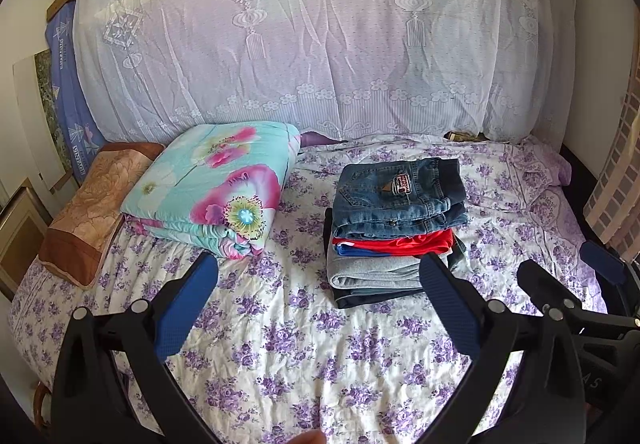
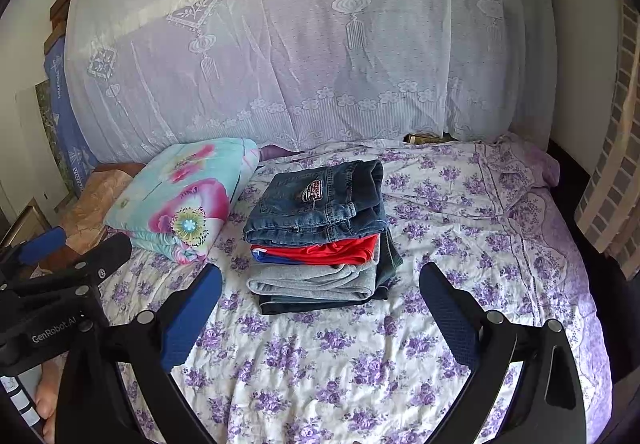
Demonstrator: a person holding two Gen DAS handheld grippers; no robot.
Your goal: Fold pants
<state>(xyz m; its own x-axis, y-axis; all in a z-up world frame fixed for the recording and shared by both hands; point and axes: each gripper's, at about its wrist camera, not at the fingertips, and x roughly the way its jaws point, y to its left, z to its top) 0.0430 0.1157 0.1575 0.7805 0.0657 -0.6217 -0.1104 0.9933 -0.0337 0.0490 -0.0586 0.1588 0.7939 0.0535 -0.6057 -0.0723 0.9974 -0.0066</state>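
Both my blue-padded black left gripper (image 1: 318, 284) and right gripper (image 2: 320, 294) gape empty above the purple-flowered bedsheet (image 1: 280, 356); only the right wrist view shows the folded blue denim pants (image 2: 320, 199) stack's right side.

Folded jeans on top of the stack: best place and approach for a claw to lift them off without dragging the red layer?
Grip the folded jeans at the rounded fold edge facing the cameras, coming in low from the near side. That edge overhangs the red garment, leaving a seam for the lower finger. The right claw, open and lined up with the stack, looks better placed than the left claw, also open.
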